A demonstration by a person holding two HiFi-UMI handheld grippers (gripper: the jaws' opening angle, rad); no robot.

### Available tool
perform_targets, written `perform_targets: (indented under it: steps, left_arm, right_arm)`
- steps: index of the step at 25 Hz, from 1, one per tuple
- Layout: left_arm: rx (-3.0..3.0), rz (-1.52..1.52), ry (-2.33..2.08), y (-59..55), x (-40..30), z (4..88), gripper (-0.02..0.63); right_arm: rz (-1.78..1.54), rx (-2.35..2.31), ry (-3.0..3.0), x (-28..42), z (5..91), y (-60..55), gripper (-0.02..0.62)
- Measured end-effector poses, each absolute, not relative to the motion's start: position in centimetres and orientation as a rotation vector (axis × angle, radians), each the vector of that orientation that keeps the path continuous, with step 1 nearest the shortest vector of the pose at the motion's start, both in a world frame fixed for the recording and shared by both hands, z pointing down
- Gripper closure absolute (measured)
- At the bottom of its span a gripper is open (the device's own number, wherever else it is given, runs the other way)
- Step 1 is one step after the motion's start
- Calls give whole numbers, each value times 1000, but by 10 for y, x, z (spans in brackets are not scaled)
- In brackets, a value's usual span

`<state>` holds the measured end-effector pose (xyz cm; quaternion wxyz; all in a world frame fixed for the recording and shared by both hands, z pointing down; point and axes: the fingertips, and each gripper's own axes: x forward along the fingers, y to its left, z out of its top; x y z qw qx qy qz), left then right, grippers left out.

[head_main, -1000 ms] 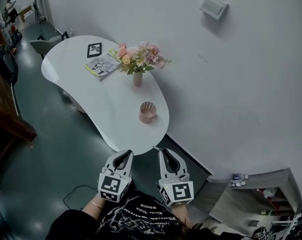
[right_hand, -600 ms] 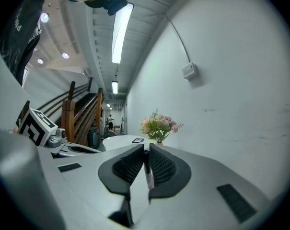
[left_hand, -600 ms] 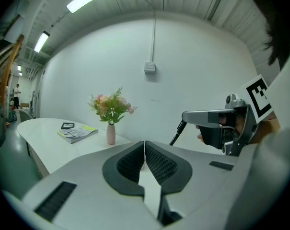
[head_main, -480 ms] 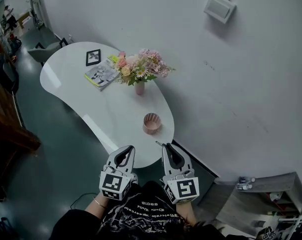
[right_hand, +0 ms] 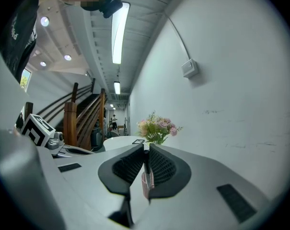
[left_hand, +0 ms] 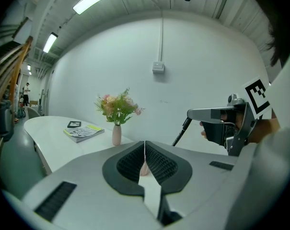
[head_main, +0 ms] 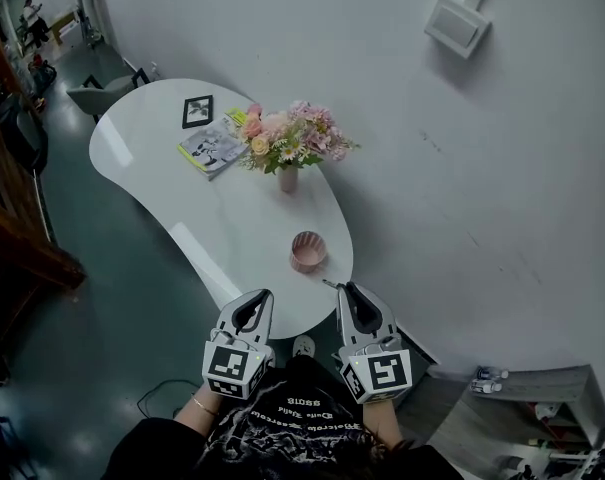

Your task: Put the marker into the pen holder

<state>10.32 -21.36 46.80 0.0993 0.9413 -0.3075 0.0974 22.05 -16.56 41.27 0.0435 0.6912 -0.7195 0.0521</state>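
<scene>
A pink ribbed pen holder [head_main: 308,251] stands near the front end of the white table [head_main: 232,218]. My right gripper [head_main: 348,290] hovers just off that end, shut on a black marker [head_main: 329,284] whose tip sticks out toward the holder. In the right gripper view the marker [right_hand: 145,162] stands clamped between the pads, with the holder [right_hand: 147,185] below it. From the left gripper view, the marker [left_hand: 182,131] slants down from the right gripper's jaws. My left gripper [head_main: 254,298] floats beside it, shut with nothing in it; its pads [left_hand: 154,163] meet.
A pink vase of flowers [head_main: 288,143] stands mid-table. Further back lie a magazine [head_main: 213,149] and a small black picture frame [head_main: 197,111]. A white wall [head_main: 462,168] runs along the table's right side. Dark green floor [head_main: 112,298] lies to the left.
Both grippers have come closer to the table's front end and the pen holder. The marker stays clamped in the right gripper.
</scene>
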Motion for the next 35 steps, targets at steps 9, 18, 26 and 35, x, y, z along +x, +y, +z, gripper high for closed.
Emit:
perform_targets:
  steps: [9,18,26,35]
  left_arm:
    - [2755,279,-993,-227,114,467,580]
    - [2709,298,-1083,-242,113,474,580]
    - [2669,291,-1148,-260,112,474,580]
    - [2659,335,-1183,-272,114,477,580]
  right_arm:
    - [107,2069,-2287,240,397,-198,537]
    - [126,2033,-2341,252,401,-232,537]
    - [193,1993,-2348,257,422,-254,537]
    - [249,1936,-2370,256,444,-274,537]
